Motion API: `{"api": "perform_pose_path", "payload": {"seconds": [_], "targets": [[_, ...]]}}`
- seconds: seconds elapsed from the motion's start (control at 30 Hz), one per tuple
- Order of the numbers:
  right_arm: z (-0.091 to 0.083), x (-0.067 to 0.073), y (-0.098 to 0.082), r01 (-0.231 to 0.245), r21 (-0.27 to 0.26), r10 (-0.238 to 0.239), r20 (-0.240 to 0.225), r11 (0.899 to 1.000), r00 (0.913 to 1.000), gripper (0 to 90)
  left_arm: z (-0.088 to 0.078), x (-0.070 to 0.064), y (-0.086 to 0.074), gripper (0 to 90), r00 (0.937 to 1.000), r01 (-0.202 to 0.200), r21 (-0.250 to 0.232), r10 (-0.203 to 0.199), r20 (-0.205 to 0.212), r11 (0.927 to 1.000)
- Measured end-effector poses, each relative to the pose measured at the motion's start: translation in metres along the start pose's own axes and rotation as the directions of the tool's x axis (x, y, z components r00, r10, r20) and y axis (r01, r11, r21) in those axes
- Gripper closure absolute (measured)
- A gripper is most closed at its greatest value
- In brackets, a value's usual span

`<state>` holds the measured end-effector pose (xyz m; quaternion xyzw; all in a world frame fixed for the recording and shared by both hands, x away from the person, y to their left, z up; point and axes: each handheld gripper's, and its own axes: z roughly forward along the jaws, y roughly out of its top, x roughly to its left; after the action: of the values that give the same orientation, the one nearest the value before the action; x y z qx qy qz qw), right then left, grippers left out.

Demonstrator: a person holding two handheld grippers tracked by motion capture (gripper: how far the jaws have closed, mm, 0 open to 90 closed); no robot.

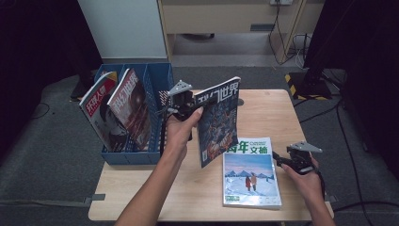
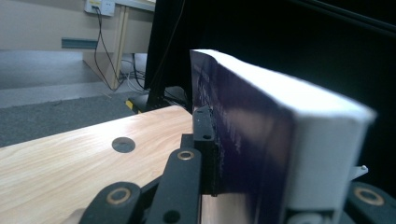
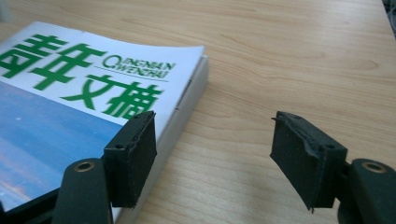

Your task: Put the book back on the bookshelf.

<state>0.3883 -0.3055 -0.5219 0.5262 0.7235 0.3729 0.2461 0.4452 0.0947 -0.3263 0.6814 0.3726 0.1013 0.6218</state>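
My left tongs (image 1: 196, 109) are clamped hard on the dark-covered paperback magazine with white title characters (image 1: 217, 120), which I hold upright above the middle of the pale wood-grain table (image 1: 273, 106), just right of the blue plastic slotted file rack (image 1: 157, 80). In the left gripper view the black pads grip the dark glossy magazine (image 2: 252, 140) at its edge, with the thick white block of pages facing the camera. I judge it moderately heavy for a grip at one edge: a thick, fairly stiff bound block, but the cover is glossy and could slide between the pads (the lower corner already hangs lower than the top). Holding near the spine rather than the loose page edge should keep it from fanning open.

The rack is at the far left of the table, and two more magazines lean in it, a red-titled one with a portrait cover (image 1: 99, 115) and a reddish-brown one (image 1: 131, 108).

My right tongs (image 1: 277, 157) stand partly open with nothing between them, resting at the right edge of the white-and-blue magazine with green title characters (image 1: 249, 176), which lies flat at the near right. In the right gripper view, one pad overlaps that flat magazine (image 3: 70, 93), whose thick, square-cut side shows. Flat on the smooth table, it offers little to pinch; I would take it at that raised side edge.
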Motion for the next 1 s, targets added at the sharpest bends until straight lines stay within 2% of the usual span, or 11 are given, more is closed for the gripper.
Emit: {"api": "perform_pose_path", "payload": {"seconds": [0.17, 0.4, 0.77, 1.0], "targets": [[0.002, -0.005, -0.004, -0.008, 0.024, 0.007, 0.026, 1.000, 0.9996, 30.9, -0.007, 0.003, 0.003, 82.0, 0.9999, -0.001, -0.017, 0.000, -0.011, 0.9999], [0.006, -0.004, -0.007, 0.007, 0.048, -0.009, 0.042, 0.999, 0.9991, 30.5, -0.018, 0.009, 0.006, 82.0, 0.9997, 0.001, -0.031, -0.002, -0.025, 0.9995], [0.010, -0.005, -0.011, 0.008, 0.086, -0.012, 0.045, 0.996, 0.9989, 29.7, -0.027, 0.013, 0.008, 82.0, 0.9991, 0.000, -0.037, -0.002, -0.041, 0.9993], [0.010, -0.006, -0.011, 0.013, 0.086, -0.017, 0.050, 0.996, 0.9986, 28.2, -0.032, 0.017, 0.009, 82.0, 0.9989, 0.003, -0.045, -0.005, -0.047, 0.9990]]}}
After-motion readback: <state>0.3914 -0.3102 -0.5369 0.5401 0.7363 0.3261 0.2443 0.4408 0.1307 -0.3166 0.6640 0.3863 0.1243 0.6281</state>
